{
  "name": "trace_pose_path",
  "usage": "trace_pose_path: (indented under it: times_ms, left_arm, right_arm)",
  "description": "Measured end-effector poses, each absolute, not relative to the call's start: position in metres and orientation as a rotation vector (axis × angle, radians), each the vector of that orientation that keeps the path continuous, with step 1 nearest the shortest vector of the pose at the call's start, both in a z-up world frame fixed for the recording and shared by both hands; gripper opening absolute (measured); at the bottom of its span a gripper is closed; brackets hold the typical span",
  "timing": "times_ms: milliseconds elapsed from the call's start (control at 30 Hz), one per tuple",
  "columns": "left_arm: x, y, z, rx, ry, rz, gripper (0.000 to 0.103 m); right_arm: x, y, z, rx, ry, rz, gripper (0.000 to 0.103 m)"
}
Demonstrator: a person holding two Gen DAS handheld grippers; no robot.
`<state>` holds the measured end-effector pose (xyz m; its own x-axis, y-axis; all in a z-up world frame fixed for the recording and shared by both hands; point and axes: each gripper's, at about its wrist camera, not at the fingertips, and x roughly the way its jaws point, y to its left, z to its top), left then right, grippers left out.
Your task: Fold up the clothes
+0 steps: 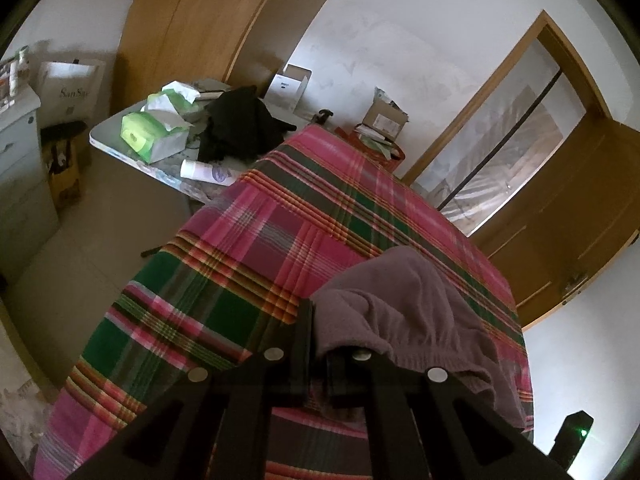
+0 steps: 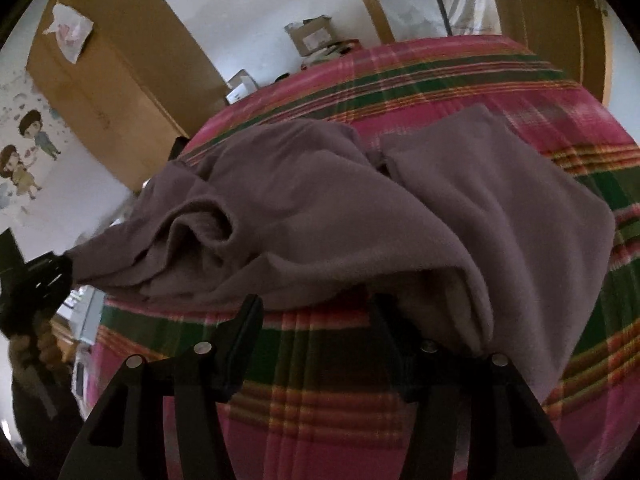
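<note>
On the plaid-covered bed (image 1: 280,240), a mauve garment (image 2: 360,208) lies bunched near the near edge. The left gripper (image 1: 320,344) is pressed together, pinching the garment's ribbed hem, which drapes over its right finger. The right gripper (image 2: 320,320) is spread wide, the garment's edge lying over its right finger. Beyond the bed's far corner, a surface (image 1: 100,136) carries tissue packs (image 1: 156,136) and black cloth (image 1: 240,124).

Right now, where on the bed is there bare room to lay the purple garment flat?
Bare plaid sheet runs between the purple garment and the side table. The table is crowded: tissue packs, black cloth.
</note>
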<state>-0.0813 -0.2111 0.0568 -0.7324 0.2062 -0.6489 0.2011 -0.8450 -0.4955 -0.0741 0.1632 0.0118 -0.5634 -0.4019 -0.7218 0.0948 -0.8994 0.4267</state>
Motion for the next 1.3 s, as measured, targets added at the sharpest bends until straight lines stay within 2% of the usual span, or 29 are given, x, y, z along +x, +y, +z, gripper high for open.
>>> trace_pose_path:
  times_ms: [100, 167, 233, 267, 333, 833, 1300]
  left_arm:
    - [-0.080, -0.212, 0.057, -1.152, -0.870, 2.792, 0.005]
    - [-0.080, -0.213, 0.055, -1.155, -0.887, 2.787, 0.005]
    - [-0.080, -0.214, 0.055, -1.157, -0.914, 2.772, 0.005]
    - [-0.079, -0.215, 0.055, -1.156, -0.926, 2.767, 0.005]
    - [-0.077, -0.214, 0.056, -1.149, -0.934, 2.762, 0.005]
    - [-0.017, -0.215, 0.062, -1.144, -0.968, 2.748, 0.005]
    - [0.052, -0.235, 0.036, -1.220, -1.048, 2.746, 0.005]
  right_arm:
    - [-0.083, 0.167, 0.010, 1.266, -0.627, -2.494, 0.057]
    - [-0.087, 0.170, 0.008, 1.262, -0.654, -2.507, 0.043]
    - [-0.091, 0.171, 0.007, 1.260, -0.662, -2.525, 0.011]
    - [-0.091, 0.173, 0.006, 1.253, -0.683, -2.519, 0.009]
    - [-0.090, 0.178, 0.006, 1.223, -0.724, -2.502, 0.009]
    - [-0.046, 0.194, 0.045, 1.056, -0.701, -2.556, 0.008]
    - [0.027, 0.194, 0.043, 1.115, -0.591, -2.503, 0.008]
